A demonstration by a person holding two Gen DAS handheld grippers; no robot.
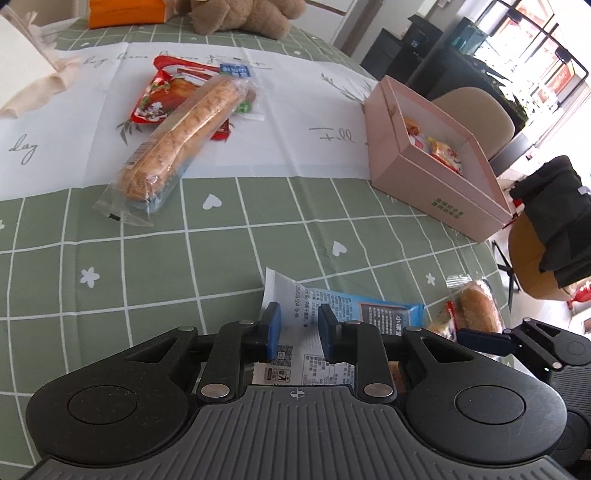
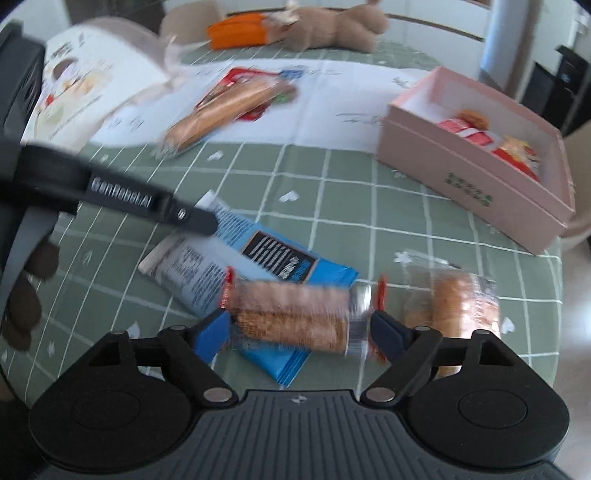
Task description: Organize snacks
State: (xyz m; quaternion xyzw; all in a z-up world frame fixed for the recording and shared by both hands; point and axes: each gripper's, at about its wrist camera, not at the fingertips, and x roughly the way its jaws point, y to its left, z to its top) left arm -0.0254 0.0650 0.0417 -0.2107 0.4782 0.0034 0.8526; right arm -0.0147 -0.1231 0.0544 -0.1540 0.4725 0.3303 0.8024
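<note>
A blue and white snack packet [image 1: 369,310] lies on the green checked tablecloth. Its white end runs between the pads of my left gripper [image 1: 300,330], which is shut on it. In the right wrist view one left finger [image 2: 147,201] reaches the packet [image 2: 258,251] at its far-left end. A clear roll of brown crackers [image 2: 291,317] lies across the packet, between the wide-apart pads of my right gripper [image 2: 299,332]. That gripper is open, and the blur hides whether its pads touch the roll. An open pink box [image 2: 476,184] with several small snacks stands at the right.
A long bread stick in clear wrap [image 1: 181,140] lies over a red packet [image 1: 162,96] at the far left. A wrapped bun [image 2: 450,299] sits near the table's right edge. A plush bear [image 1: 240,14], an orange pack [image 1: 125,11] and a white bag [image 2: 85,92] line the back.
</note>
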